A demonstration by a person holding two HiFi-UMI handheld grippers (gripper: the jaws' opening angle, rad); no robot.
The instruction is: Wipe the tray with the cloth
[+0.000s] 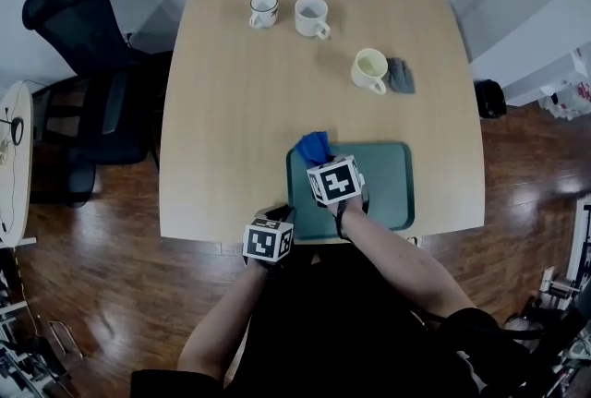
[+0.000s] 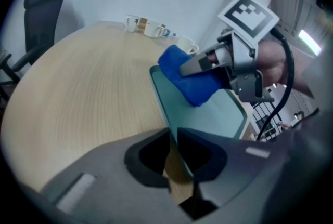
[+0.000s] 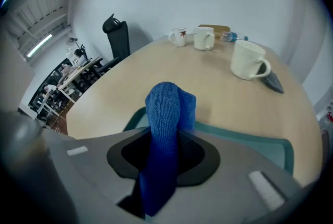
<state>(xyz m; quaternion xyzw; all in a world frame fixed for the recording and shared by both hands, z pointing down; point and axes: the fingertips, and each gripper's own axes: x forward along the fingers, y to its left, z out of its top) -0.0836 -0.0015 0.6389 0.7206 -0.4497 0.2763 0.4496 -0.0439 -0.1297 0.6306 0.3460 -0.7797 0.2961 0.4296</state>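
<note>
My right gripper (image 3: 164,151) is clenched on the blue cloth (image 3: 166,108); a bunched fold sticks out past the jaws. It sits over the far-left corner of the green tray (image 1: 386,176), but I can't tell if the cloth is touching it. My left gripper (image 2: 173,149) is at the tray's near-left corner, jaws pinched on the thin rim. The tray lies at the near edge of the wooden table (image 1: 231,110). Three mugs (image 1: 369,70) stand farther back, well apart from the tray.

The tray (image 1: 388,174) lies at the table's (image 1: 231,110) near edge, 3 mugs (image 1: 311,16) behind it.
</note>
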